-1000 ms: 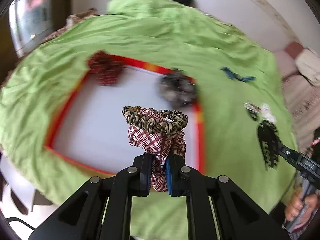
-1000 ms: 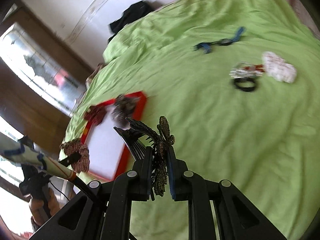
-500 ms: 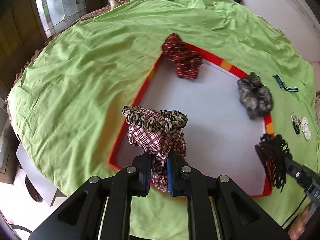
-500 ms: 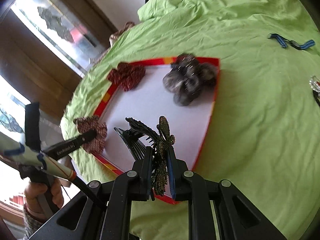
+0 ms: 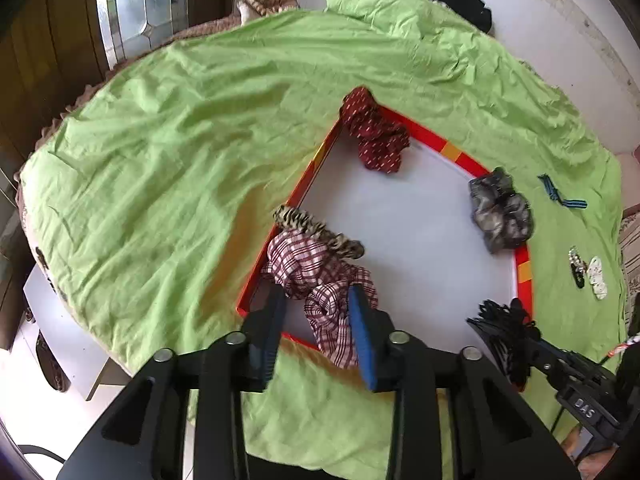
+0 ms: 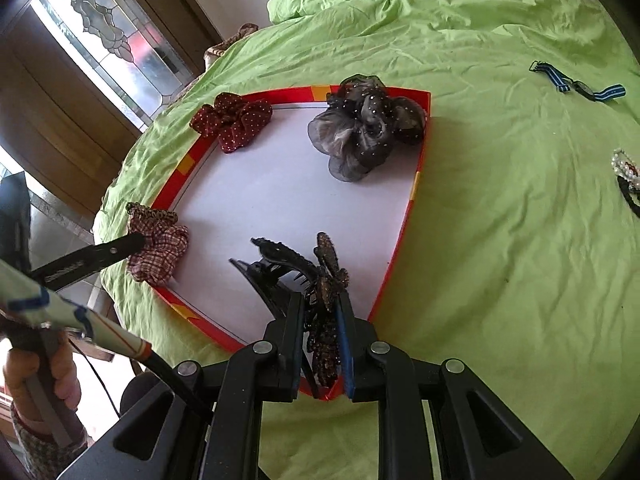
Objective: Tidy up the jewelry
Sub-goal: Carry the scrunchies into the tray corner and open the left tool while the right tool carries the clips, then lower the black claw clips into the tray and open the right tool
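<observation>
Landmark: the red-rimmed white tray (image 6: 416,184) on the green bedsheet (image 6: 500,240).

Your left gripper (image 5: 316,332) sits over the tray's near-left corner. Its jaws stand well apart; the plaid scrunchie (image 5: 320,276) lies between them, draped over the tray's rim, with a leopard-print band (image 5: 316,230) on its far side. You cannot tell from either view whether a finger touches the cloth.

On the tray's far-left corner lies a dark red dotted scrunchie (image 6: 232,120). On its far-right corner lies a grey sheer scrunchie (image 6: 368,128), partly over the rim.

Your right gripper (image 6: 320,316) hovers over the tray's near-right corner, jaws nearly closed and pinching a black claw clip (image 6: 280,276) with a brown glittery butterfly (image 6: 328,272) on it.

Right of the tray, on the sheet and well apart from it: a blue striped strap (image 6: 576,86), and at the view's edge a beaded piece (image 6: 624,164) beside a black hair tie (image 6: 630,198).
</observation>
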`<state>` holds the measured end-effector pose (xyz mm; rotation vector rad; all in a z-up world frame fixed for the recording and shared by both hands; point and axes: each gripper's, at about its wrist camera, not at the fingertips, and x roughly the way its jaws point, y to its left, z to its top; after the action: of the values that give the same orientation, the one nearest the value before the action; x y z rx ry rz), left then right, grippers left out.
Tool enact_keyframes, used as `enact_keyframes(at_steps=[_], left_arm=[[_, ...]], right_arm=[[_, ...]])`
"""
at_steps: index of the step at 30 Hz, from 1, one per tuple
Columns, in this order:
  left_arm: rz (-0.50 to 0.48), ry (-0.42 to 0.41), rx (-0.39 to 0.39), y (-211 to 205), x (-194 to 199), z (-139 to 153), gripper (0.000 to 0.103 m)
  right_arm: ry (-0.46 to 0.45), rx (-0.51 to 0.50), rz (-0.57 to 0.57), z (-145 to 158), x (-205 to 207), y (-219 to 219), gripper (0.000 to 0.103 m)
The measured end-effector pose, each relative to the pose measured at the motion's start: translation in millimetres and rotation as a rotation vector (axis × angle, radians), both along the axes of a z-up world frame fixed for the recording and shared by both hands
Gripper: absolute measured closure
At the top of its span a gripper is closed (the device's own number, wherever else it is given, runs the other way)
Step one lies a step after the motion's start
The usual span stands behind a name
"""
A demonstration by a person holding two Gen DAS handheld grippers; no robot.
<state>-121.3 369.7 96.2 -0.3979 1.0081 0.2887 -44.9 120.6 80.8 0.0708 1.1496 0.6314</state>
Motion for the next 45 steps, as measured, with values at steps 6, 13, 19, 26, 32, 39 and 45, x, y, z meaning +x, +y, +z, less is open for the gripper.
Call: enact_keyframes(at_steps=[6, 13, 19, 26, 32, 39, 45], left_arm=[[0.022, -0.059, 0.016, -15, -17, 27, 0.054], [0.005, -0.096, 0.043, -41, -31, 49, 0.053], [-0.035, -0.121, 0.084, -73, -42, 62, 0.051], [-0.082, -0.133, 0.152, -111, -51, 69, 0.047], [-0.125, -0.110, 0.168, -138, -54, 63, 0.047], [-0.164, -0.100, 0.190, -159, -52, 63, 0.047], [-0.195, -0.093, 0.203, -175, -49, 63, 0.047]], right_arm=[[-0.040, 0.018, 0.016, 15, -8, -7, 0.065], [-0.097, 0.018, 0.026, 35, -26, -20, 0.062], [-0.155, -0.047, -0.005, 45, -46, -44, 0.060], [-0.212, -0.121, -0.091, 52, -63, -82, 0.058], [-0.262, -0.203, -0.150, 54, -70, -106, 0.057], [-0.271, -0.263, -0.198, 50, -71, -128, 0.056], [-0.272, -0.309, -0.238, 46, -70, -143, 0.056]])
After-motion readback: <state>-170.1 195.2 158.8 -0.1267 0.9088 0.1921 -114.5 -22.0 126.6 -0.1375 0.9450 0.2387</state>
